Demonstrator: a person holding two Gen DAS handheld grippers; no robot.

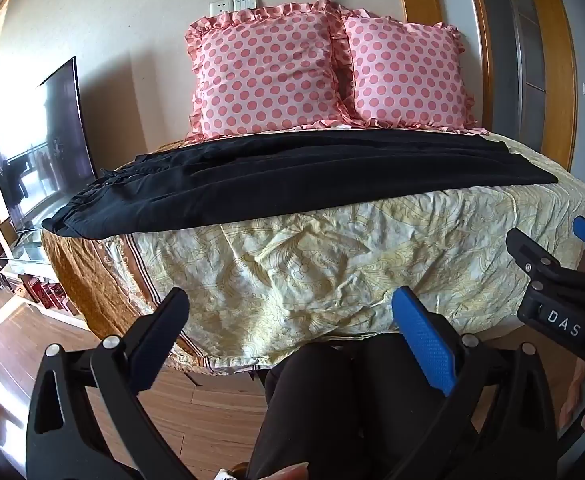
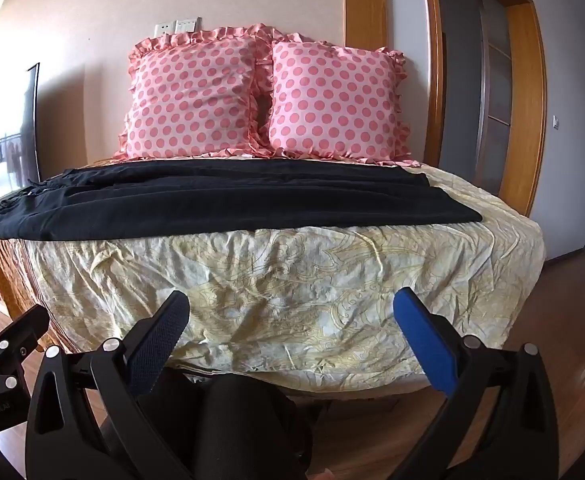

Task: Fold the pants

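Observation:
Black pants (image 1: 292, 176) lie flat across the bed, waistband at the left, leg ends at the right; they also show in the right wrist view (image 2: 228, 200). My left gripper (image 1: 290, 300) is open and empty, held off the near edge of the bed, well short of the pants. My right gripper (image 2: 292, 302) is open and empty, also in front of the bed edge; it shows at the right of the left wrist view (image 1: 548, 240). The left gripper's body shows at the lower left of the right wrist view (image 2: 4, 356).
The bed (image 1: 332, 272) has a crumpled pale yellow patterned cover. Two pink polka-dot pillows (image 1: 268, 72) (image 1: 408, 72) lean on the wall behind the pants. A TV (image 1: 48, 148) stands at the left, a wooden door frame (image 2: 528, 100) at the right. My knees (image 1: 332, 400) are below the grippers.

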